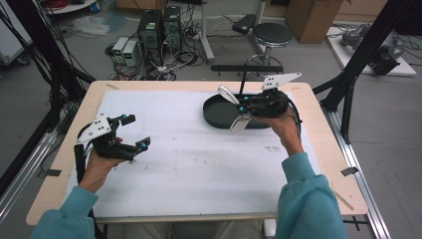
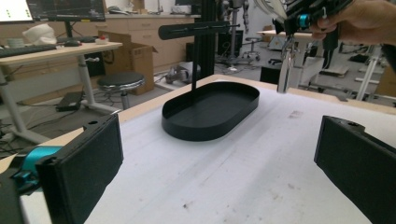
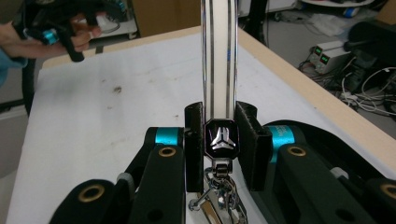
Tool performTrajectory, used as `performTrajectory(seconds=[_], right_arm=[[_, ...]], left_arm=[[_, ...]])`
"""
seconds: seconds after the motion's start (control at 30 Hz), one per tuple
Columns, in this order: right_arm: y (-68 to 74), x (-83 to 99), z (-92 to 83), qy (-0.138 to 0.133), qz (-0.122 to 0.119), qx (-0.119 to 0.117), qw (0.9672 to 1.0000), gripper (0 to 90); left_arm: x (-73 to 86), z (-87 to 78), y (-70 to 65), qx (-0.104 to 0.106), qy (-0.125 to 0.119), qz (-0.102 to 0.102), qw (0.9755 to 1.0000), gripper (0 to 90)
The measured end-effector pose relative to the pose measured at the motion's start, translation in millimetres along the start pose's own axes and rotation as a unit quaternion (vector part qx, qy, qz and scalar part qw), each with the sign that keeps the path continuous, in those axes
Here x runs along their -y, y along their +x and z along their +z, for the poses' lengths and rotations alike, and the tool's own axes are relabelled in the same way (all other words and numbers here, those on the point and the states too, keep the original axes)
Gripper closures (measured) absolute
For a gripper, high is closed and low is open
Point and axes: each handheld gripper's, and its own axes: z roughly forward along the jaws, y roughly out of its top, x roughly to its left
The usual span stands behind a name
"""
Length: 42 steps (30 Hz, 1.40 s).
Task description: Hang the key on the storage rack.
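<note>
A black oval tray (image 1: 214, 117) with a T-shaped black stand (image 1: 243, 82) sits at the table's far right. My right gripper (image 1: 244, 107) hovers over the tray's near right part, shut on a silvery strap (image 1: 240, 123) with a black emblem piece. In the right gripper view the strap (image 3: 218, 56) stands straight up between the pads (image 3: 219, 126), and a key ring hangs below the emblem. In the left gripper view the strap (image 2: 285, 70) dangles beyond the tray (image 2: 210, 109). My left gripper (image 1: 134, 132) is open above the table's left side, with nothing between its wide-set jaws (image 2: 219, 168).
A white sheet (image 1: 199, 159) covers most of the wooden table (image 1: 318, 144). Black frame posts stand off the table's right and left edges. A stool, computers and cables crowd the floor beyond the far edge.
</note>
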Motion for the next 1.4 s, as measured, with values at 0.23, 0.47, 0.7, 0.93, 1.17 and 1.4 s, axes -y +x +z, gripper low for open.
performTrajectory(seconds=[0.23,0.47,0.7,0.93,1.17,1.4], right_arm=[[-11.0,2.8,-5.0,-0.026,0.03,0.008,0.9992,74.7],[-25.1,4.3,-8.7,-0.039,0.063,0.022,0.997,74.7],[-32.6,-1.9,-10.3,-0.05,0.07,0.026,0.996,74.7],[-40.4,1.3,-7.2,-0.048,0.084,0.038,0.9946,74.7],[-48.1,6.0,-6.9,-0.05,0.093,0.052,0.993,74.7],[-58.8,14.1,-14.0,-0.052,0.107,0.06,0.9911,74.6]], left_arm=[[12.1,-12.5,-1.8,-0.015,-0.005,0.004,0.9999,1.7],[23.9,-24.6,-1.7,-0.025,-0.02,-0.001,0.9995,1.7],[37.4,-34.9,-0.9,-0.039,-0.044,-0.015,0.9982,1.7],[49.7,-37.9,-1.2,-0.052,-0.028,-0.009,0.9982,1.7],[55.2,-39.2,-1.3,-0.062,-0.033,-0.006,0.9975,1.7],[62.1,-38.1,-0.7,-0.065,-0.031,-0.009,0.9974,1.7]])
